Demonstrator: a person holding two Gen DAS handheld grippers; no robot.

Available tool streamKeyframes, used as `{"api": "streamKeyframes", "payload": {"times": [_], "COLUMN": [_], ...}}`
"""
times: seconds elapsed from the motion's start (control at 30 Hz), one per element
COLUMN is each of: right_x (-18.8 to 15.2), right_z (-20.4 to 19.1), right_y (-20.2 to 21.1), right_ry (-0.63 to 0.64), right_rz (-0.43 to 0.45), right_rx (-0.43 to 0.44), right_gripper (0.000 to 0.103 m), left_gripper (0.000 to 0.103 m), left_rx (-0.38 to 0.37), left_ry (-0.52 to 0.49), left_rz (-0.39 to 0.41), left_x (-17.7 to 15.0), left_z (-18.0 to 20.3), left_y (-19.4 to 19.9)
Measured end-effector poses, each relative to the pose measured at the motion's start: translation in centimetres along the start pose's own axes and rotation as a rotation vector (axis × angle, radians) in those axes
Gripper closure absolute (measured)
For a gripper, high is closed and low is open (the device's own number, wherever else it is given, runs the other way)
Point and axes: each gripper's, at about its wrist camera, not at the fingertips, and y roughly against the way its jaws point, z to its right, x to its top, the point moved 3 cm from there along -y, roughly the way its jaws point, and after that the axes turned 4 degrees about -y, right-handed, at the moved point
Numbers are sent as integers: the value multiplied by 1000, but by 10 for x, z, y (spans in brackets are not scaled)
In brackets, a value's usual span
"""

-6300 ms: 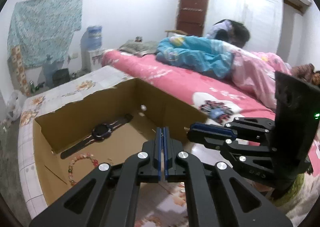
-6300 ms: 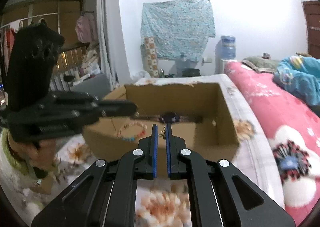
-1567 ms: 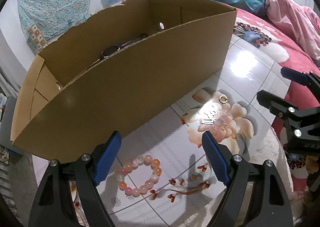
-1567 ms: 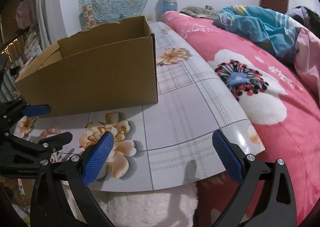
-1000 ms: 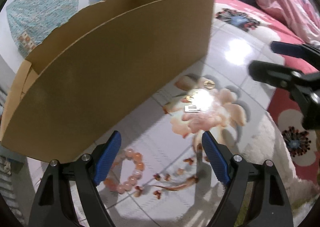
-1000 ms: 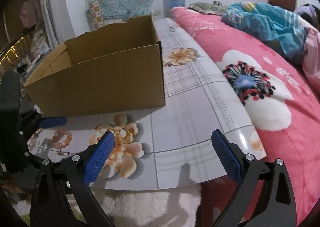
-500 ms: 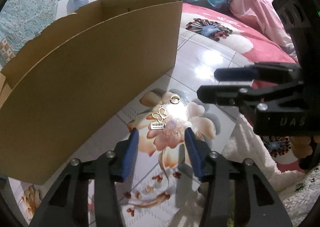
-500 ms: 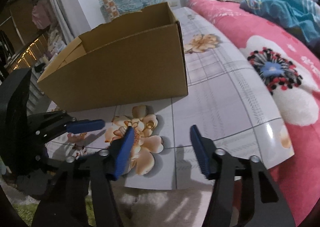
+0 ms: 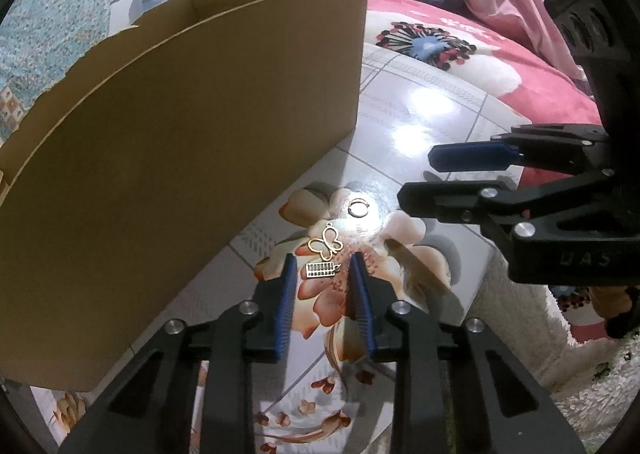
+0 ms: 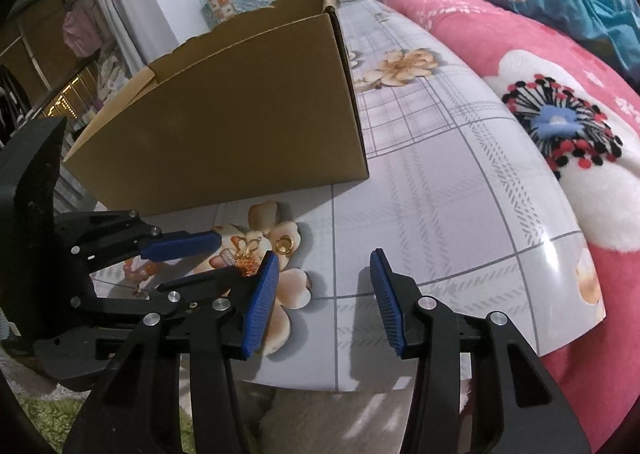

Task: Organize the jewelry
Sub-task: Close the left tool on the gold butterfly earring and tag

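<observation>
Since a second ago, both grippers have dropped closer to the tabletop and their jaws have just been closing.

Seen from the left wrist, the left gripper has its blue pads either side of a small rectangular charm lying flat on the floral tabletop; a sliver of surface shows on each side, so the pads are not yet pressing and nothing is held. A butterfly charm lies touching or just beyond the rectangular one, with a ring further on, near the cardboard box. The thin charm could slip out or flip as the pads meet, and the butterfly may get nudged or pinched along with it.

Seen from the right wrist, the right gripper hangs half-spread over bare tabletop, grasping nothing, its left pad crowding the left gripper's lower finger. Judged from here, the two tools could collide if either shifts inward. A bead bracelet lies behind the left gripper.
</observation>
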Motion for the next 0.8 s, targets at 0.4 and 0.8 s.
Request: {"api": "streamKeyframes", "payload": {"times": [0.4,0.8], "right_x": [0,4], "right_z": [2,-15], "right_y": [1,-3], "right_ry": [-2,106], "right_rz": [8,19], "right_rx": [-2,-4], "right_gripper": [59,66], "left_gripper": [89,89], "left_rx": [1,8], "left_ry": [-15,19], "left_rz": [7,28], "left_x": [1,-1], "left_z": [3,-6], "left_y": [0,9]}}
